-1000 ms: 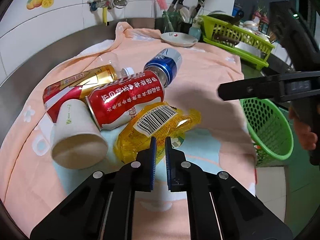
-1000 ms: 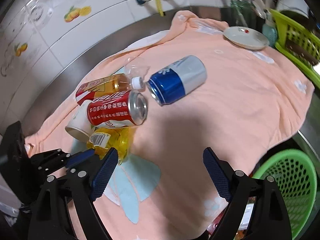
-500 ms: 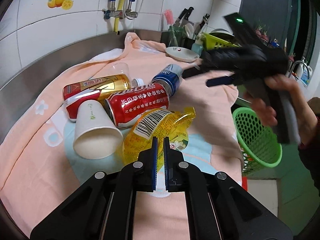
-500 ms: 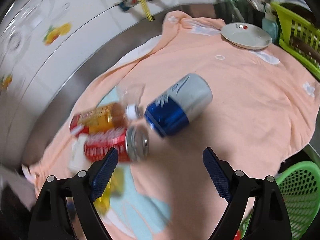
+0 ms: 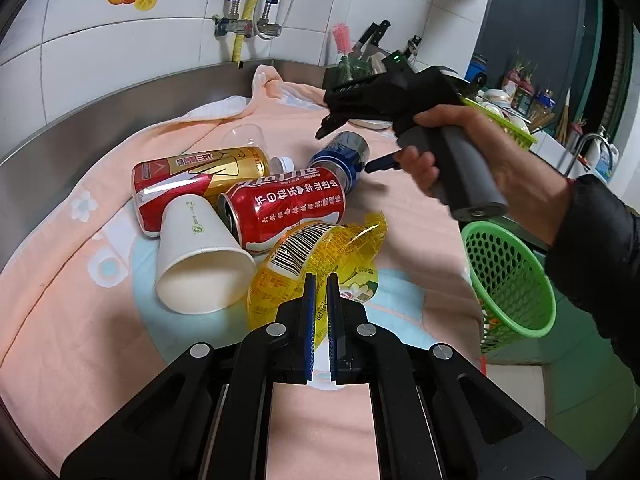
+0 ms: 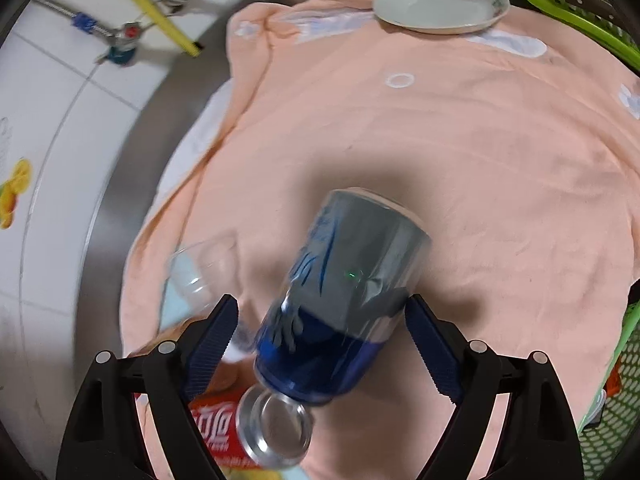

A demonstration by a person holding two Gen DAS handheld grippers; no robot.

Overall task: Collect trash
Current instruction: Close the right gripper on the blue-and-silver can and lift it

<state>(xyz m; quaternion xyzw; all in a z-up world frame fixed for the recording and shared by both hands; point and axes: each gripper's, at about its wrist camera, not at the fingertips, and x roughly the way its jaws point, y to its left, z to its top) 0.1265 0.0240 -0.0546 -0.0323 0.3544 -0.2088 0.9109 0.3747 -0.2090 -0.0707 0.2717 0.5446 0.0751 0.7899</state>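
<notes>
My left gripper (image 5: 319,292) is shut on the near edge of a crumpled yellow wrapper (image 5: 320,248). Beside the wrapper, on the peach towel (image 5: 416,240), lie a white paper cup (image 5: 200,256), a red can (image 5: 288,212) and a red-and-gold can (image 5: 192,176). A hand holds my right gripper (image 5: 352,144) over the blue-and-silver can (image 5: 340,156). In the right wrist view that gripper (image 6: 322,304) stands open with the blue can (image 6: 348,280) lying between its fingers. The red can (image 6: 224,432) shows just below it.
A clear plastic cup (image 6: 200,264) lies left of the blue can. A green mesh basket (image 5: 508,280) stands off the counter's right edge. A white plate (image 6: 440,4) and a green dish rack (image 6: 580,12) sit at the back, near the steel rim and tiled wall.
The right gripper swung in from the near right and rolled over, so the blue can now lies between its open fingers. The left fingers closed the last gap on the yellow wrapper.
</notes>
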